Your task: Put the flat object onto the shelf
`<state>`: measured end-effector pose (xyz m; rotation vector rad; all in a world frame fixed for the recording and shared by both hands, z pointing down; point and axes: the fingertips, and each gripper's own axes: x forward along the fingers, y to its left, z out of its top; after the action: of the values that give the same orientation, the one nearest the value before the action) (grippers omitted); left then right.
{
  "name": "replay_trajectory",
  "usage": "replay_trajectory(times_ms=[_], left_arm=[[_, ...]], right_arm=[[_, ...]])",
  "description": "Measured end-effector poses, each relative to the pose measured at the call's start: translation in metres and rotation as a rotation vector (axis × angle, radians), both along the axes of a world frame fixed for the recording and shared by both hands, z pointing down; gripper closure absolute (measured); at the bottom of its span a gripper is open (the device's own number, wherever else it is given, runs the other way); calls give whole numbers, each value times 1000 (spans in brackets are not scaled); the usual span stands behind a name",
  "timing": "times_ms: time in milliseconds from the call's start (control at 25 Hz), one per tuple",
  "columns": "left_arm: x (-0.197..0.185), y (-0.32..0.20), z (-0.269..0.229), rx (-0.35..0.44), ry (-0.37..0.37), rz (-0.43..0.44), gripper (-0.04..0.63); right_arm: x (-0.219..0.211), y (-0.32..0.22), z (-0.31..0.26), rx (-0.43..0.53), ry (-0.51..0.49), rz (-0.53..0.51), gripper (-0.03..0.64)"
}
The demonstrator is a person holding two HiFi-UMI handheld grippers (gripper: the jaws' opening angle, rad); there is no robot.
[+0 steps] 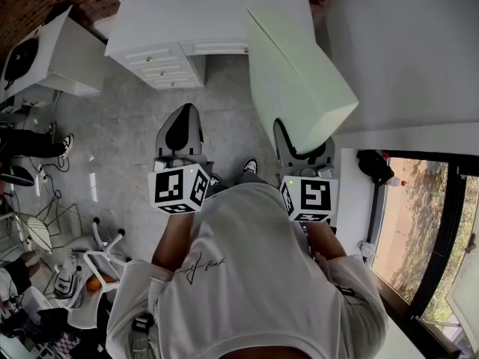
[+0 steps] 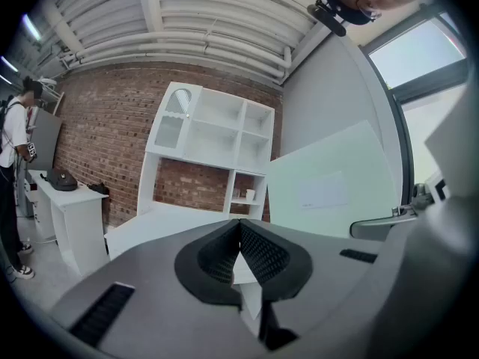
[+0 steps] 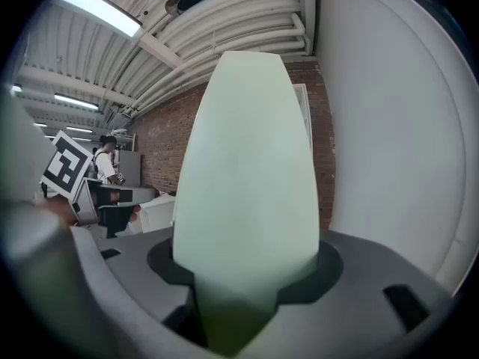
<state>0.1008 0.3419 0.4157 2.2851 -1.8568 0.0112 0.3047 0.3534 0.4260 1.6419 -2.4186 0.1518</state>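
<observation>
A person standing on a grey floor carries a large, pale green, smooth-faced flat panel (image 1: 299,81) edge-up in the right tool (image 1: 302,154), whose jaws stand wide and are clamped across the panel's thickness at its near end. The rest of the slab juts forward and upward, unsupported. The left tool (image 1: 179,137) rides alongside, its jaws together and holding nothing.

The white, many-compartment shelf unit (image 2: 217,148) stands ahead against a brick wall, on a white surface with drawers (image 1: 172,58), well apart from the panel.

The panel looks rigid and shows no sag, and a one-ended hold suggests it is fairly light; its material cannot be told. Its length probably makes it want to swing or twist in the jaws, and its smooth faces may slip. A firmer hold would likely be nearer its middle, or with the idle left tool steadying the far edge, before it is laid flat into a compartment.
</observation>
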Motion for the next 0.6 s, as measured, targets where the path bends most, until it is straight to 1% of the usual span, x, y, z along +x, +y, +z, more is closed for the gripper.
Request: replay_trajectory(times_ms=[280,400,520,600], left_arm=[[14,-8,6,-9,8,7,580],[23,-11,8,-13,5,6,580],[28,-13,11,-17,-4,-5,580],[26,-15,12,-21,-5,-19,580]], right_arm=[[11,-9,8,-13,-5,-19,345],[17,-13,11,-21,-38,-42,342],[24,-15,8,-6,-80,-56,342],[25,-20,5,10,-66,-61,342]])
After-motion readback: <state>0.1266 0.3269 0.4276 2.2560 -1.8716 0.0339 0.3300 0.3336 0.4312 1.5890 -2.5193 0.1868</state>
